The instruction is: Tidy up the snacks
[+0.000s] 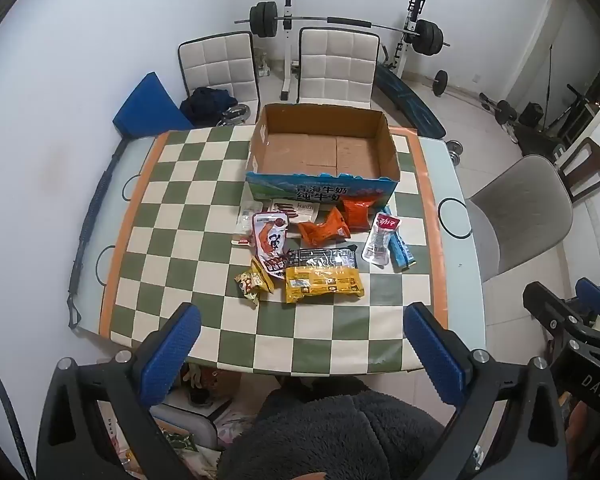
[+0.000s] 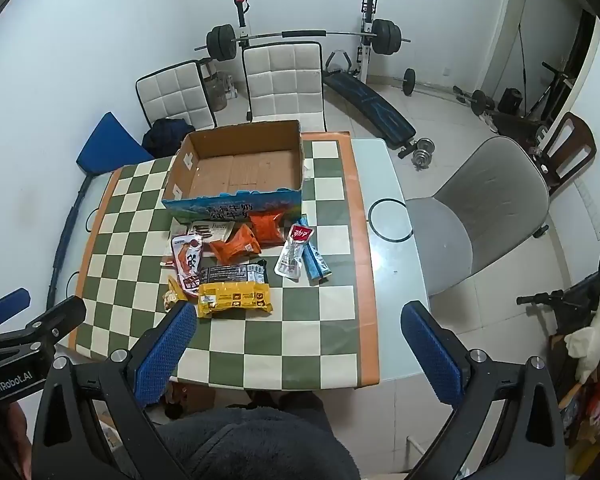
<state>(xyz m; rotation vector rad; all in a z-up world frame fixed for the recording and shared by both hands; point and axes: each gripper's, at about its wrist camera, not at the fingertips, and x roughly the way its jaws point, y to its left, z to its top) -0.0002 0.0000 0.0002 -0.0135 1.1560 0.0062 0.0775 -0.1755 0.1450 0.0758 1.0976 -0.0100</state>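
Dark fuzzy sleeve or lap of the person fills the bottom edge, just under both tools. Left gripper hangs w/ blue pads spread wide, nothing btwn them; right gripper likewise spread wide and empty. Both sit over the table's near edge, tilted down.

Snacks lie mid-table, well apart from both grippers, in a loose cluster: yellow pack nearest, black pack touching it behind, small yellow-brown bag just left, red-and-white pouch beside that. Further back: two orange bags, a clear pouch w/ red top, blue stick packs at its right. Cardboard box stands open and upright behind the cluster, snacks just in front of its blue printed wall; inside looks bare.

Checkered mat has free squares left, right and in front of the pile. Table has a bare glass strip at right.

Around: two white chairs behind the box, grey chair at right, barbell rack by the wall.
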